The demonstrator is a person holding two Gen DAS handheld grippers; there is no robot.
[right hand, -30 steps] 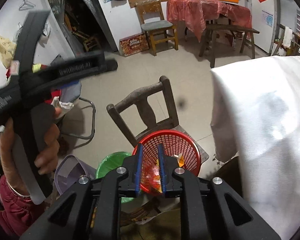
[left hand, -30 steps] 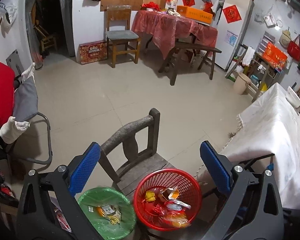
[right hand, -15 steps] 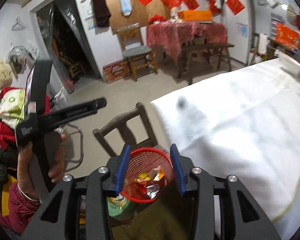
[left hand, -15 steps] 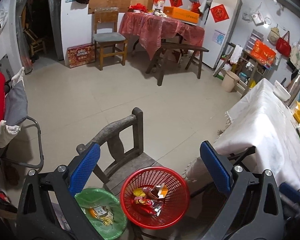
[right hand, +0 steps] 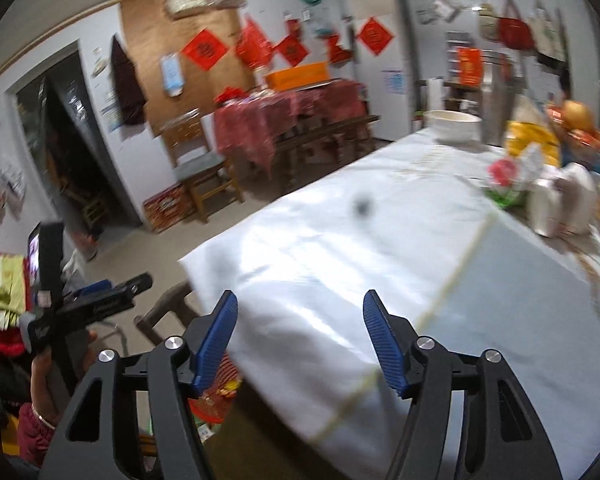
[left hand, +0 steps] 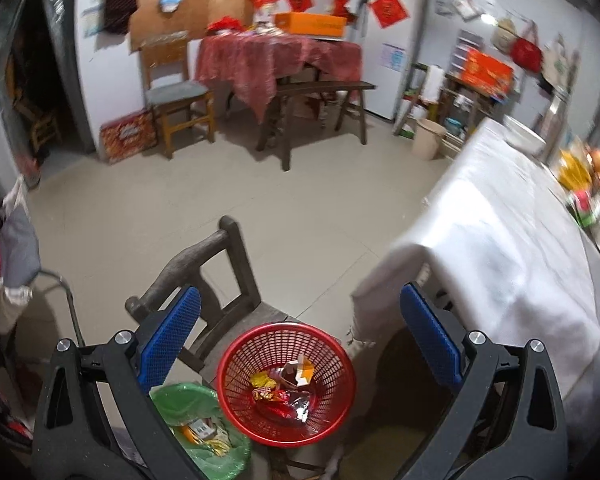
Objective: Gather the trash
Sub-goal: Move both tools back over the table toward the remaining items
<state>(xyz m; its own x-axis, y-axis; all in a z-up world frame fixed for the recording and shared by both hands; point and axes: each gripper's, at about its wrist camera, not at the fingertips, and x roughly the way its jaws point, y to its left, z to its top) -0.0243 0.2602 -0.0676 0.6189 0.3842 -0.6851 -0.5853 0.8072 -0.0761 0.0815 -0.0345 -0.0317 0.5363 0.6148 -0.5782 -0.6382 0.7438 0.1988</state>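
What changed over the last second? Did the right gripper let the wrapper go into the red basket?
Yes. The right gripper, shut on a wrapper over the red basket a second ago, is opening with nothing between its fingers, and has swung up toward the white-clothed table. The wrappers lie in the basket. The left gripper stayed open and empty; the basket and the green-lined bin stayed put.
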